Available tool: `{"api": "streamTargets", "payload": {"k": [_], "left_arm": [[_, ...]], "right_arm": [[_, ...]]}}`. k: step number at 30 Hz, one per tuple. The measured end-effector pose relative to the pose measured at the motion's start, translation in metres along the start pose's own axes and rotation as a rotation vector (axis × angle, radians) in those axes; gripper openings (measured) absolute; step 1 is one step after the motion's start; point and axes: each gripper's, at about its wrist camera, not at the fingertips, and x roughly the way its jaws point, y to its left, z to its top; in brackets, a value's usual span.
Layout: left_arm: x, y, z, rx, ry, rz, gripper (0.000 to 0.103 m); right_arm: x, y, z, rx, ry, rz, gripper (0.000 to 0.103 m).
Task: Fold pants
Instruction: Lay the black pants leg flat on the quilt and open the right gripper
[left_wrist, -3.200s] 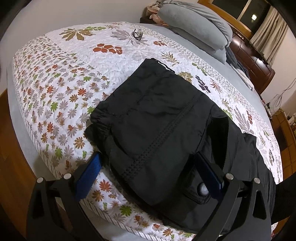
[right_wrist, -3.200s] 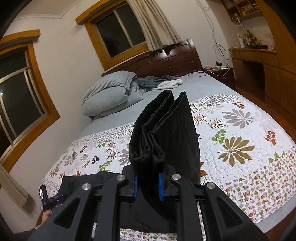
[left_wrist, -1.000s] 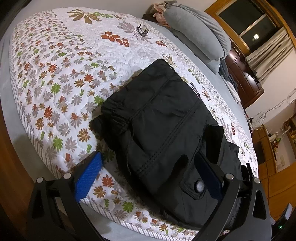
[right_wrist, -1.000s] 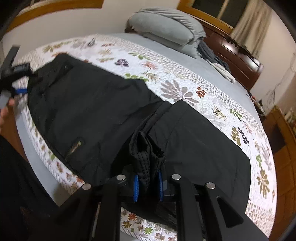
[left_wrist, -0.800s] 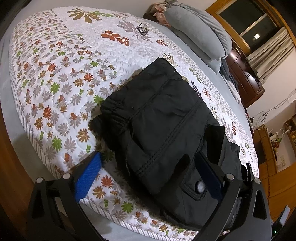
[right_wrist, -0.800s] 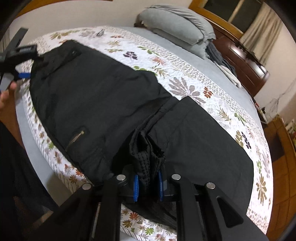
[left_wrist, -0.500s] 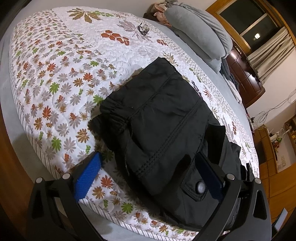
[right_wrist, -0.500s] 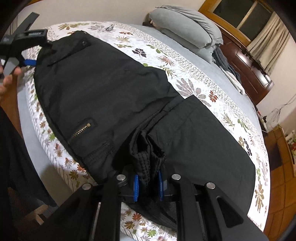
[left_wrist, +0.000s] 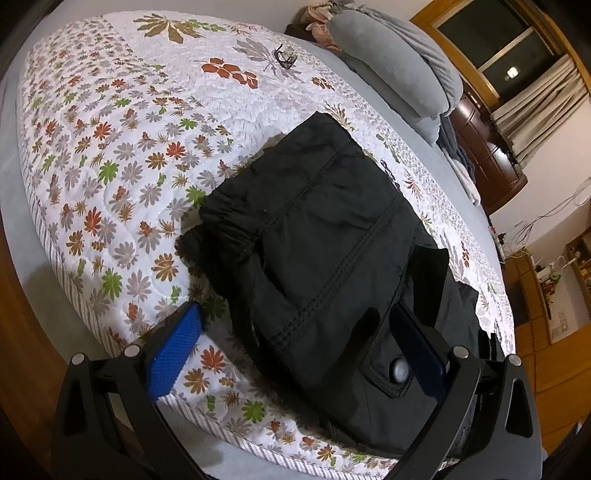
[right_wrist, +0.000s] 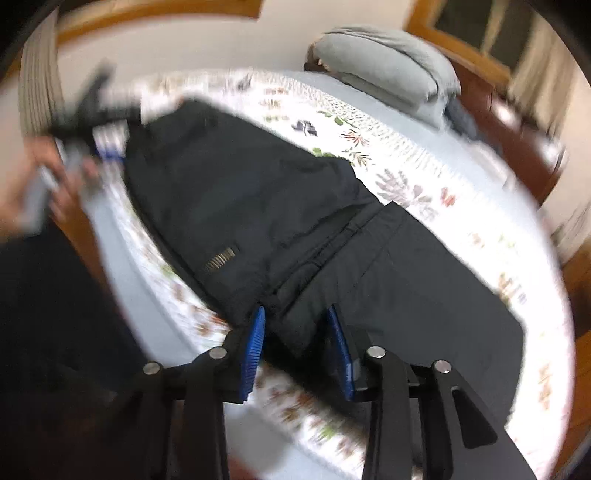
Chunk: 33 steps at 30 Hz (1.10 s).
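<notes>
The black pants (left_wrist: 317, 236) lie folded on the floral quilt (left_wrist: 110, 129), waistband end toward the left wrist camera, a round button (left_wrist: 400, 370) near the front. My left gripper (left_wrist: 295, 354) is open wide above the pants' near end, touching nothing. In the blurred right wrist view the pants (right_wrist: 258, 199) stretch across the bed with the leg ends doubled back. My right gripper (right_wrist: 297, 350) is open, its blue pads on either side of the folded cloth edge without clamping it. The left gripper (right_wrist: 92, 122) shows at the far end.
Grey pillows (left_wrist: 391, 70) and a dark wooden headboard (left_wrist: 487, 147) are at the bed's far end. A pair of glasses (left_wrist: 285, 59) lies on the quilt. The bed edge (left_wrist: 221, 435) runs below the left gripper. A wooden desk (left_wrist: 554, 295) stands right.
My right gripper has opened and let go of the bunched pants cloth it was clamping; its view swings and blurs. The left gripper stays open and nearly still.
</notes>
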Motion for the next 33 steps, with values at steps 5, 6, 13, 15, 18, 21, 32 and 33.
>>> {"api": "streamTargets", "payload": {"k": [5,6,13,15,18,21,32,33], "left_arm": [[0.000,0.001,0.000,0.002,0.002,0.000,0.100],[0.000,0.001,-0.001,0.000,0.001,-0.002,0.100],[-0.002,0.004,-0.001,-0.007,0.003,-0.027,0.100],[-0.003,0.005,-0.002,-0.007,0.004,-0.025,0.100],[-0.003,0.004,-0.002,-0.006,0.004,-0.019,0.100],[-0.003,0.004,-0.002,-0.010,0.004,-0.025,0.100],[-0.003,0.003,-0.003,-0.016,0.002,-0.027,0.100],[-0.003,0.003,-0.003,-0.017,0.002,-0.028,0.100]], "right_arm": [[-0.019,-0.050,0.011,0.193,-0.073,0.120,0.036],[-0.015,-0.053,0.011,0.208,-0.058,0.103,0.036],[-0.007,-0.030,-0.013,0.144,0.003,0.035,0.035],[-0.008,-0.013,-0.017,0.062,-0.001,-0.007,0.035],[0.002,-0.004,-0.014,0.008,-0.003,-0.024,0.035],[0.013,0.002,-0.008,-0.033,0.010,-0.048,0.035],[0.018,0.004,-0.001,-0.052,0.040,0.082,0.010],[0.019,0.005,0.000,-0.055,0.044,0.085,0.010]]}}
